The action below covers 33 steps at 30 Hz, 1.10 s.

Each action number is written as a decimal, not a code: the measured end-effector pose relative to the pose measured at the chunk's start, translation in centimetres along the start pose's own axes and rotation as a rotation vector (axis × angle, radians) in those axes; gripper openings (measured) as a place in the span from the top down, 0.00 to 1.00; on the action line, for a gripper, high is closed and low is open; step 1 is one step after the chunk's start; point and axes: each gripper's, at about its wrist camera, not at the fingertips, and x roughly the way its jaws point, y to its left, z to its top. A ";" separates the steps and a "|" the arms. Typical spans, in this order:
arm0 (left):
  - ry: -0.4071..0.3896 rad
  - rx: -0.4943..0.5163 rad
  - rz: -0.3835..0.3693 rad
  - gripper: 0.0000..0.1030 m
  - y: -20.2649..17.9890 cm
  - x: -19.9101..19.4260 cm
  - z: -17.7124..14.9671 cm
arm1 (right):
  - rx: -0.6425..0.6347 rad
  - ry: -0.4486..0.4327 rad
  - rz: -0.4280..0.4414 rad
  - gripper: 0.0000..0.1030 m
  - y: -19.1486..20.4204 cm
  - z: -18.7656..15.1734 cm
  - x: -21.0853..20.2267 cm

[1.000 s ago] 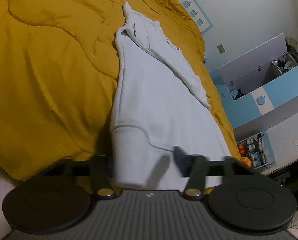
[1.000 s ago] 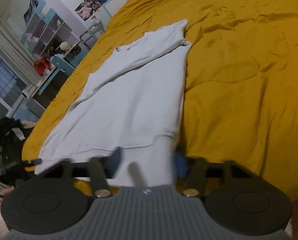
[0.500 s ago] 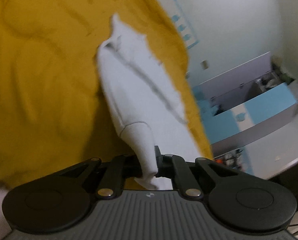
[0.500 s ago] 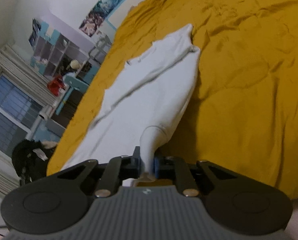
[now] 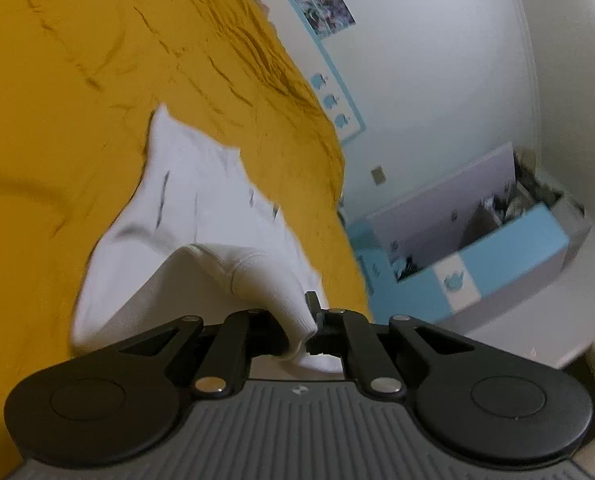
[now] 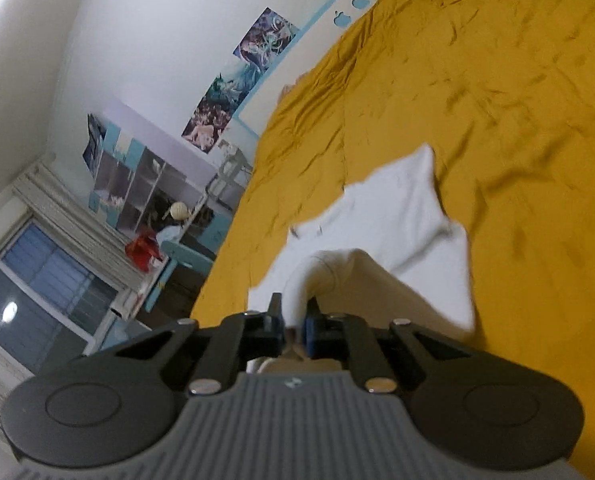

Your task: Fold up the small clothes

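Note:
A small white garment (image 5: 201,208) lies on the mustard-yellow quilt (image 5: 77,80), its near ribbed hem raised off the bed. My left gripper (image 5: 311,320) is shut on one corner of that hem, with the cloth bunched between its pads. In the right wrist view the same white garment (image 6: 401,208) stretches away from me, and my right gripper (image 6: 293,316) is shut on the other hem corner. The lifted hem arches forward over the part still lying flat. The far end with the neck rests on the quilt (image 6: 497,80).
The bed's edge runs close on the right of the left wrist view, with blue and white cabinets (image 5: 497,240) beyond. In the right wrist view a shelf unit (image 6: 145,188), a red bag (image 6: 143,252) and a window (image 6: 37,296) stand past the bed's left edge.
Both grippers have shut on the near hem corners and risen, carrying the hem up and forward over the garment. The views have tipped up toward the walls.

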 end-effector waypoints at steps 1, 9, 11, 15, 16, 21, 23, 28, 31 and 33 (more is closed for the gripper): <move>-0.010 -0.005 -0.012 0.93 0.0 1.3 1.2 | 0.003 -0.007 -0.003 0.96 0.0 1.4 1.3; -0.007 0.039 0.008 0.93 2.0 10.1 8.8 | -0.034 -0.016 -0.094 0.96 -1.4 9.7 12.3; 0.009 0.064 0.036 0.93 2.6 12.5 10.2 | -0.033 -0.014 -0.114 0.96 -2.1 10.8 14.8; 0.021 0.043 0.097 0.93 4.8 16.5 12.4 | -0.015 0.000 -0.161 0.97 -4.5 12.9 20.5; 0.035 0.036 0.118 0.93 5.6 17.6 13.1 | -0.016 0.006 -0.176 0.97 -5.0 13.4 21.8; 0.102 0.010 0.305 0.83 9.7 21.9 14.8 | 0.048 -0.014 -0.319 0.76 -8.7 14.9 27.3; 0.121 -0.012 0.293 0.80 10.2 21.7 15.1 | 0.034 -0.061 -0.376 0.57 -9.3 15.0 27.5; 0.041 0.126 0.305 0.57 7.0 17.4 15.1 | 0.034 -0.090 -0.304 0.56 -9.5 14.2 23.6; -0.030 0.224 0.319 0.38 4.9 14.2 15.2 | -0.100 -0.045 -0.330 0.56 -7.3 12.7 21.1; -0.016 0.236 0.310 0.38 4.1 12.1 14.3 | -0.214 -0.026 -0.360 0.53 -5.6 11.1 19.2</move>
